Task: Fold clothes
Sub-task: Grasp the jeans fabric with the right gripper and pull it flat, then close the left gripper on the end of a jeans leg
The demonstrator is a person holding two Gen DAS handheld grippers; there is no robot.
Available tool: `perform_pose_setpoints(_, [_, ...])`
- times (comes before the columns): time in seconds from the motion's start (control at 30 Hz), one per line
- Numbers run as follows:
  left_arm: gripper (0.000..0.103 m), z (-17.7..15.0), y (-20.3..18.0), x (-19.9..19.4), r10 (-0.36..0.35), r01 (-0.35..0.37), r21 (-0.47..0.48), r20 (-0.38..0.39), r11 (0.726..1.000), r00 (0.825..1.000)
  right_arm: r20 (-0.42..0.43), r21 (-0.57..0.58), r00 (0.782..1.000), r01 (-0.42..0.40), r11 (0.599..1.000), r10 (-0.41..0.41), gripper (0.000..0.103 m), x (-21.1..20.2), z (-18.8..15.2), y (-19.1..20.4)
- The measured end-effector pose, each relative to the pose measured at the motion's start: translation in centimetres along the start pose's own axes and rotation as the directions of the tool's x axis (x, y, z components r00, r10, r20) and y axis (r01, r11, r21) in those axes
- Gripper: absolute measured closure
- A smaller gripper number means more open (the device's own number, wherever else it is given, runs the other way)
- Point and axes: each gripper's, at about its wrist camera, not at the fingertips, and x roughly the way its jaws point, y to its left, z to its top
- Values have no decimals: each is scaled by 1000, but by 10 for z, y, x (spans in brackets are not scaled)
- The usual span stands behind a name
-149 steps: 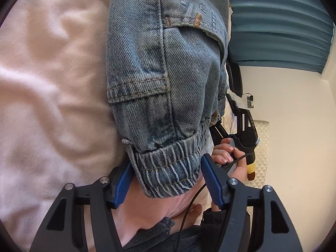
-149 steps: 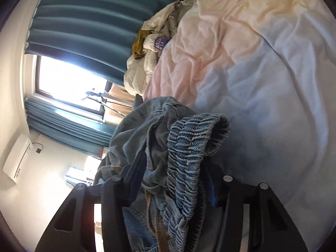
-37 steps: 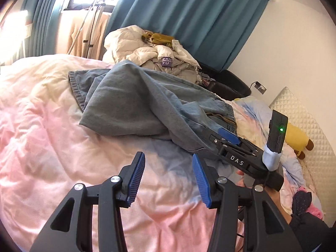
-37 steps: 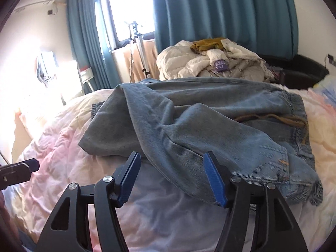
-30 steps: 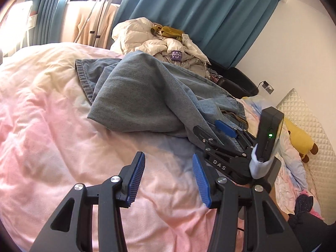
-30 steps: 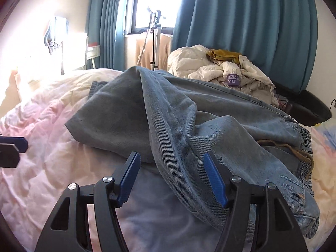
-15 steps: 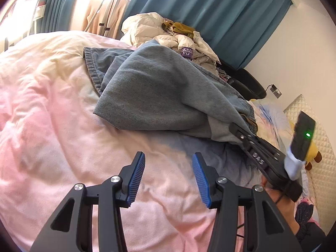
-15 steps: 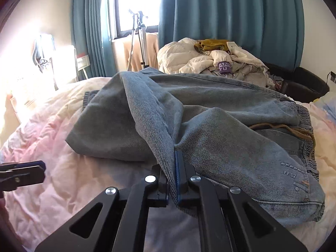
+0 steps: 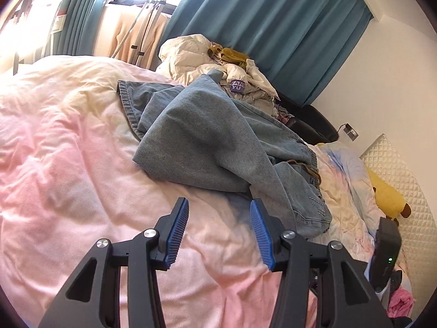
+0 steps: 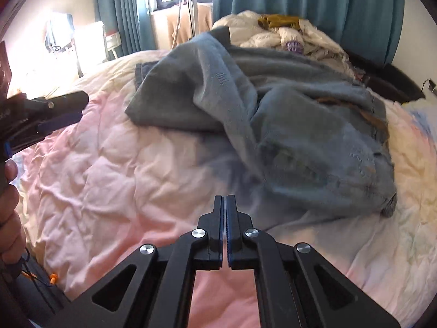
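Observation:
Blue denim jeans (image 9: 218, 142) lie crumpled across the pink duvet (image 9: 68, 177), one leg folded over the rest, waistband with a brown cord toward the right. My left gripper (image 9: 218, 214) hovers open over the duvet, just short of the jeans' near edge, with nothing between its blue pads (image 9: 177, 227). In the right wrist view the jeans (image 10: 273, 104) look blurred. My right gripper (image 10: 225, 202) is shut, pad on pad, above the duvet (image 10: 123, 191) a short way from the denim, holding nothing. The left gripper (image 10: 46, 114) shows at the left edge there, in a hand (image 10: 8, 205).
A heap of white padded clothes (image 9: 218, 65) sits at the bed's far side before teal curtains (image 9: 273, 27). A black seat (image 9: 311, 120), a yellow plush toy (image 9: 387, 196) and a quilted headboard (image 9: 404, 169) stand to the right. A tripod stand (image 10: 188, 5) is by the window.
The right gripper's jaws closed at the jeans' fold, then drew back and now stand shut clear of the denim. The left gripper shifted slightly and stayed open.

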Motion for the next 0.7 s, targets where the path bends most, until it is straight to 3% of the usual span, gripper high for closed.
perform_pose_setpoints(0.07, [55,-4,0,-3,15,-15,5,-1,1000,1000,-14,48,999,-43,998,44,102,0,-4,-1])
perform_pose_setpoints(0.23, [55,-6,2,4,38,-38,-9,-51,999,998,80,103,995,-69,992,61,102,-30,-2,-5])
perform_pose_setpoints(0.43, [55,20,1,34,45,-52,-57,-122,997,991,110,223,994,-34,974,9,98,-35,5,-36])
perform_pose_setpoints(0.5, [55,37,-3,48,54,-61,-57,-120,997,991,116,284,993,-21,959,-13,90,-33,6,-51])
perform_pose_setpoints(0.57, [55,58,-11,65,64,-71,-58,-113,996,992,129,338,991,-11,941,-35,59,-31,7,-64])
perform_pose_setpoints(0.63, [55,79,-21,88,89,-95,-49,-121,994,989,154,373,986,-2,928,-59,41,-31,7,-74])
perform_pose_setpoints(0.7, [55,101,-31,112,118,-124,-38,-133,992,984,167,386,984,-4,922,-66,39,-29,8,-81])
